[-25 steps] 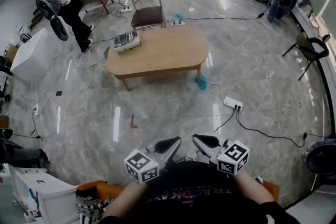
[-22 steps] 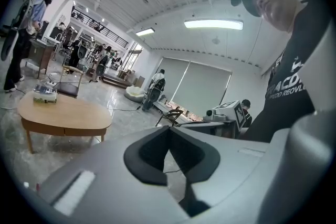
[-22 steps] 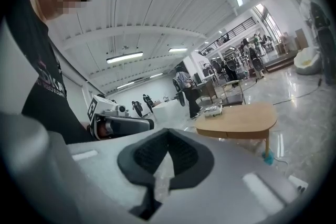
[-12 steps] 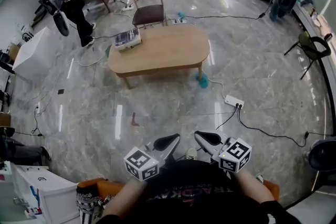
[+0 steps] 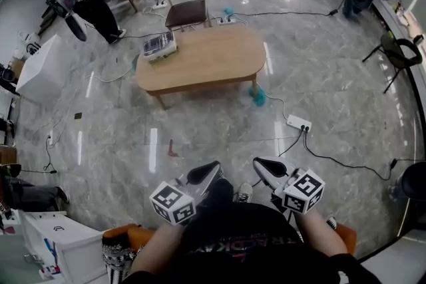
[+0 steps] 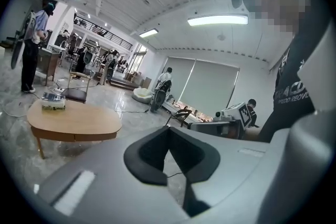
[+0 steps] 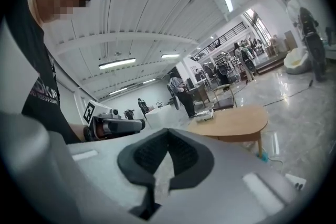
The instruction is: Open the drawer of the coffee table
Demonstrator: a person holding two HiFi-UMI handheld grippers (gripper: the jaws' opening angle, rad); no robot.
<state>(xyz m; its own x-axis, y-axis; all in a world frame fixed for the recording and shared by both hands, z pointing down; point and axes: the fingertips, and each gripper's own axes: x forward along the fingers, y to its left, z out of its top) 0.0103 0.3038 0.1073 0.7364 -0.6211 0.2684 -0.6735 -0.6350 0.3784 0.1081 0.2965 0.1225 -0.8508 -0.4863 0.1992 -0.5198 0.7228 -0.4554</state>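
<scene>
The oval wooden coffee table (image 5: 200,60) stands on the marble floor some way ahead of me; no drawer front is discernible from the head view. It also shows in the left gripper view, coffee table (image 6: 73,122), and in the right gripper view, coffee table (image 7: 236,120). My left gripper (image 5: 203,174) and right gripper (image 5: 266,169) are held close to my body, far short of the table. Both are shut with nothing between the pads, as the left gripper (image 6: 169,131) and right gripper (image 7: 168,132) show in their own views.
A boxed device (image 5: 160,46) lies on the table's far left corner. A chair (image 5: 186,10) stands behind the table. A power strip (image 5: 298,123) and cables trail on the floor at right. A white cabinet (image 5: 40,66) and a person (image 5: 80,0) are at left.
Both grippers have shifted a little and now sit slightly further apart. The table has slid slightly up the head view. Jaws stay shut.
</scene>
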